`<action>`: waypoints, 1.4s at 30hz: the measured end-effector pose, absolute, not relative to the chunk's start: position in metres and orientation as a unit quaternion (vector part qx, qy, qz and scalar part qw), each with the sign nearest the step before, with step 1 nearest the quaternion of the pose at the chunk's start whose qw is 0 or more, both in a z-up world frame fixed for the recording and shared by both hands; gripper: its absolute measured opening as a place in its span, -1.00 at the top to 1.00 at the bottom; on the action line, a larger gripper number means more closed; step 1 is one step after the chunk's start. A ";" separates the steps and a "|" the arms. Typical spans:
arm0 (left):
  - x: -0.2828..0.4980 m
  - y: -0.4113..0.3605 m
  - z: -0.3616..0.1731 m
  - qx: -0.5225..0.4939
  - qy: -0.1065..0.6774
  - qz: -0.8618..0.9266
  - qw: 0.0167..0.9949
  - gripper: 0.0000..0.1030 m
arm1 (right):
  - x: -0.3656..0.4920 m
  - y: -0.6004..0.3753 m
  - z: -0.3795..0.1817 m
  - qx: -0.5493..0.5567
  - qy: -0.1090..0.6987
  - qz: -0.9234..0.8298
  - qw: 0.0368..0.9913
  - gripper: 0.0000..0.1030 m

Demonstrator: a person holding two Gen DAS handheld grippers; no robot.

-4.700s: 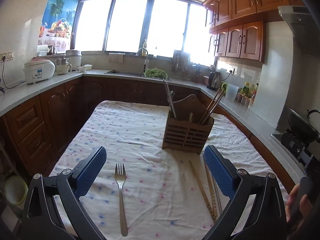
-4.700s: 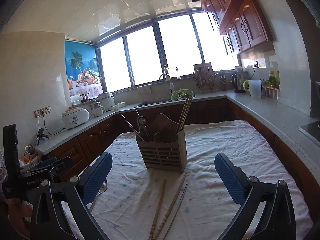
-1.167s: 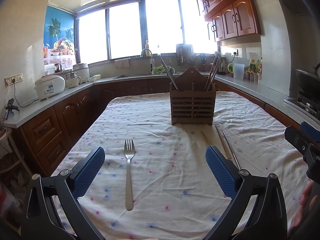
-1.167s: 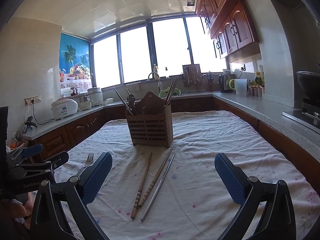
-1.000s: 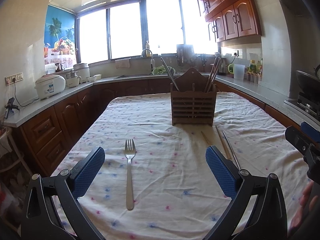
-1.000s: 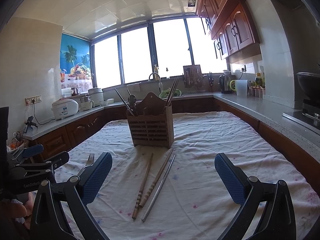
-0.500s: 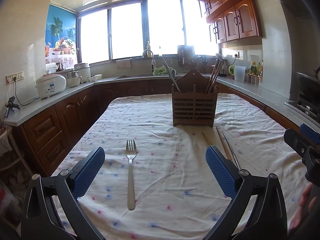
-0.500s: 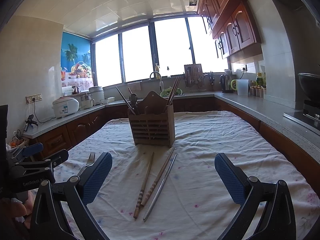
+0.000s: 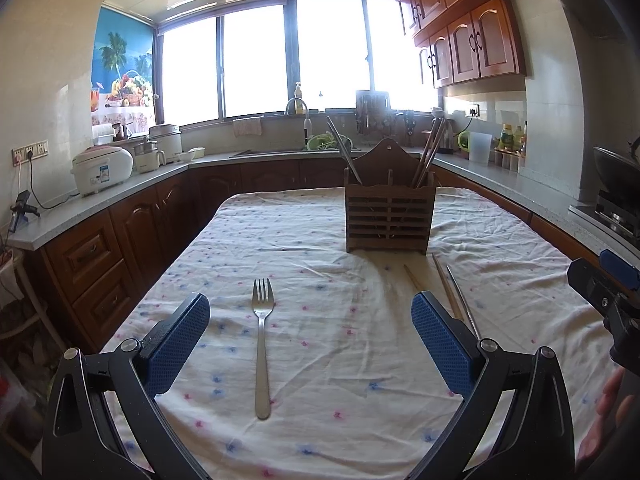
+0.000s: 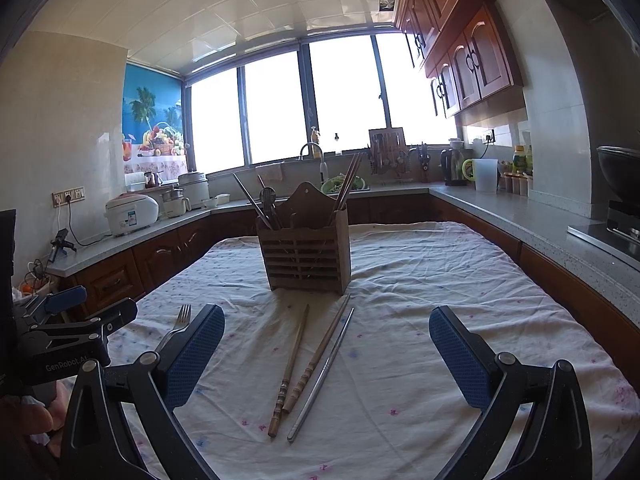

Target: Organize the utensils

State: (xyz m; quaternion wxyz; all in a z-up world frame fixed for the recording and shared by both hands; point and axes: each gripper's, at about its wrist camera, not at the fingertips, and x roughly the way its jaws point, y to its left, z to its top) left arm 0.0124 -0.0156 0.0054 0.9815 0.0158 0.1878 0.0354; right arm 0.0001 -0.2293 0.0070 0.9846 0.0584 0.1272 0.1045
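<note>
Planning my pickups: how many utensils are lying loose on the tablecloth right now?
4: a fork on the left, and two wooden chopsticks plus a metal chopstick before the wooden holder. None looks hidden.

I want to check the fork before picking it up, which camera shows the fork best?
The left wrist view. The fork lies there in full on the tablecloth, tines pointing away, between the open left gripper fingers. The right wrist view shows only its tines and neck; the right gripper's finger hides the handle.
</note>
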 end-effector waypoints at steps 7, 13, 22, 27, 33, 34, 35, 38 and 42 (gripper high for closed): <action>0.013 -0.015 0.005 0.015 0.188 0.035 0.981 -1.00 | 0.000 -0.229 0.007 0.058 0.127 0.105 0.985 -1.00; 0.013 -0.016 0.005 0.015 0.189 0.035 0.981 -1.00 | 0.000 -0.229 0.007 0.059 0.127 0.105 0.985 -1.00; 0.014 -0.015 0.004 0.014 0.189 0.035 0.981 -1.00 | 0.001 -0.229 0.008 0.060 0.127 0.106 0.984 -1.00; 0.014 -0.016 0.005 0.014 0.189 0.035 0.981 -1.00 | 0.001 -0.228 0.008 0.060 0.128 0.106 0.984 -1.00; 0.014 -0.015 0.005 0.013 0.190 0.035 0.981 -1.00 | 0.002 -0.229 0.008 0.060 0.128 0.106 0.984 -1.00; 0.014 -0.015 0.004 0.012 0.191 0.035 0.981 -1.00 | 0.002 -0.229 0.008 0.060 0.128 0.105 0.984 -1.00; 0.016 -0.015 0.004 0.011 0.191 0.035 0.981 -1.00 | 0.003 -0.229 0.008 0.060 0.129 0.104 0.984 -1.00; 0.016 -0.015 0.003 0.010 0.193 0.034 0.981 -1.00 | 0.005 -0.231 0.008 0.062 0.131 0.101 0.984 -1.00; 0.020 -0.013 0.003 0.004 0.195 0.030 0.980 -1.00 | 0.010 -0.233 0.008 0.065 0.137 0.096 0.984 -1.00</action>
